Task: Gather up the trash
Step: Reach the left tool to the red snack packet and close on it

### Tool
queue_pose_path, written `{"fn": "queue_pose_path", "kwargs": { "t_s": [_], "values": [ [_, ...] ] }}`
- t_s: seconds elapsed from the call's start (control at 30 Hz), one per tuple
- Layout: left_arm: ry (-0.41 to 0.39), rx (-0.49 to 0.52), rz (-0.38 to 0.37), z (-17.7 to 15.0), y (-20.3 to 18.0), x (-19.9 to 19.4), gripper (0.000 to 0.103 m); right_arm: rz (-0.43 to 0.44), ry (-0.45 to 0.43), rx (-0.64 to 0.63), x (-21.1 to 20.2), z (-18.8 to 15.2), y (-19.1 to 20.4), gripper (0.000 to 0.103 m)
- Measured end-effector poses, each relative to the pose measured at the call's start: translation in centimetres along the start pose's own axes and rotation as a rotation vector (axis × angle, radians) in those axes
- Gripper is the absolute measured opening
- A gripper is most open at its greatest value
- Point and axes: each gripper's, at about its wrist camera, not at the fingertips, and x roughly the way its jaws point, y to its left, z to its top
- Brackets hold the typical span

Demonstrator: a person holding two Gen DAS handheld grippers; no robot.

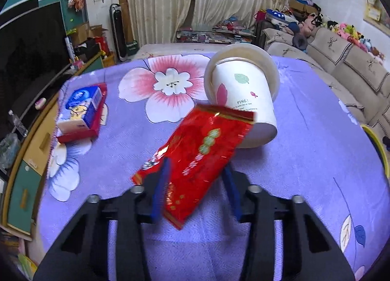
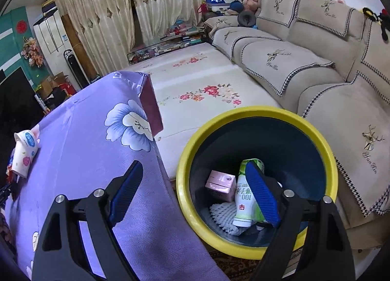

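A red foil wrapper [image 1: 207,139] lies slanted between the blue fingers of my left gripper [image 1: 197,164], which is shut on its lower part; its far end overlaps a white paper cup [image 1: 243,95] lying on its side on the purple flowered cloth [image 1: 304,159]. The same cup [image 2: 24,151] shows at the far left in the right wrist view. My right gripper [image 2: 195,165] stands open and empty over the edge of the table, beside a yellow-rimmed bin [image 2: 326,159]. In the bin lie a pink box [image 2: 220,184], a green-and-white bottle [image 2: 243,198] and a white knitted piece [image 2: 220,215].
A blue pack in a red tray [image 1: 82,107] sits at the table's left side. A beige sofa [image 2: 304,61] runs along the right, past the bin. A low cabinet [image 1: 29,159] borders the table on the left. A pale flowered mat [image 2: 195,81] covers the floor between table and sofa.
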Motion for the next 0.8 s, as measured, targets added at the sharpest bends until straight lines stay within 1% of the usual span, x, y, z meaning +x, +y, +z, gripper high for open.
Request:
{"fn": "queue_pose_path", "kwargs": {
  "t_s": [0.07,0.17,0.37,0.4,0.43,0.57,0.67,0.8],
  "values": [
    [-0.003,0.000,-0.011,0.0,0.0,0.0,0.023,-0.007,-0.004,-0.010,-0.1,-0.1,0.3,0.081],
    [-0.010,0.011,0.013,-0.1,-0.4,-0.2,0.018,-0.010,-0.008,-0.010,-0.2,-0.1,0.2,0.082],
    [-0.010,-0.013,0.012,-0.4,-1.0,-2.4,0.015,-0.014,-0.001,0.005,0.1,0.0,-0.1,0.082],
    [-0.016,-0.012,0.009,-0.4,-1.3,-3.2,0.016,-0.014,-0.002,0.006,0.1,0.0,-0.1,0.082],
    [-0.021,-0.009,0.005,-0.5,-1.6,-3.8,0.013,-0.013,-0.003,0.007,0.0,0.0,-0.1,0.082],
    [-0.056,0.011,-0.027,-0.4,-3.4,-6.6,0.013,0.001,-0.026,0.019,-0.4,-0.1,-0.4,0.082],
    [-0.082,0.032,-0.074,-0.1,-5.5,-8.6,0.013,0.011,-0.047,0.020,-1.1,-0.3,-0.7,0.082],
    [-0.109,0.108,-0.118,0.8,-9.5,-10.4,0.013,0.010,-0.062,0.021,-2.2,-0.8,-1.7,0.082]
  ]
}}
